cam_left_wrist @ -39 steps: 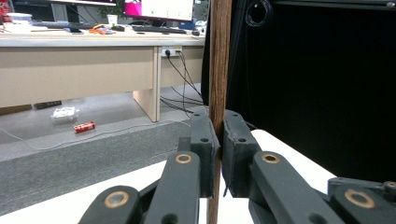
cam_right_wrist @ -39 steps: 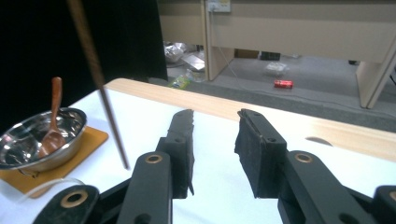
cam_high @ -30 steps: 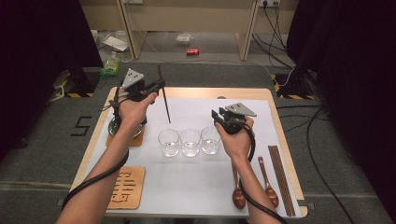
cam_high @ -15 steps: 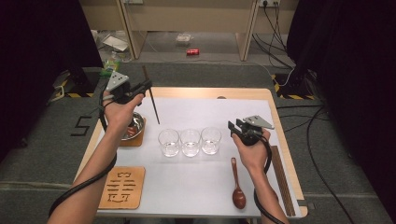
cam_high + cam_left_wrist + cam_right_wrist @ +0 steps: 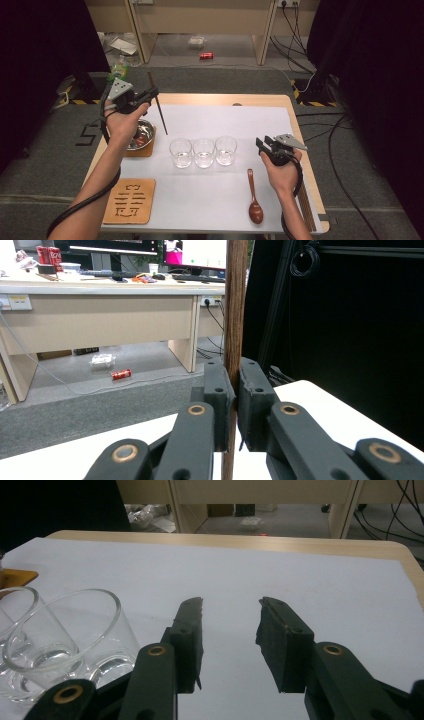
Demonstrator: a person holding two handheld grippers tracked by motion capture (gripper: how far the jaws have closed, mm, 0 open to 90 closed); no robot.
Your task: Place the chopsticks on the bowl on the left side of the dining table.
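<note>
Glasses (image 5: 203,151) stand between bowl (image 5: 140,135) and spoon (image 5: 254,198).

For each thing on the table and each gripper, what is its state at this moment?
left gripper: shut on the wooden stick.
wooden stick: held, tilted, lower end above the table.
right gripper: open, nothing between its jaws.
three glasses: upright in a row, a little clear liquid in each.
wooden spoon: lying flat on the white mat.
metal bowl: upright on a coaster, something red inside.
</note>
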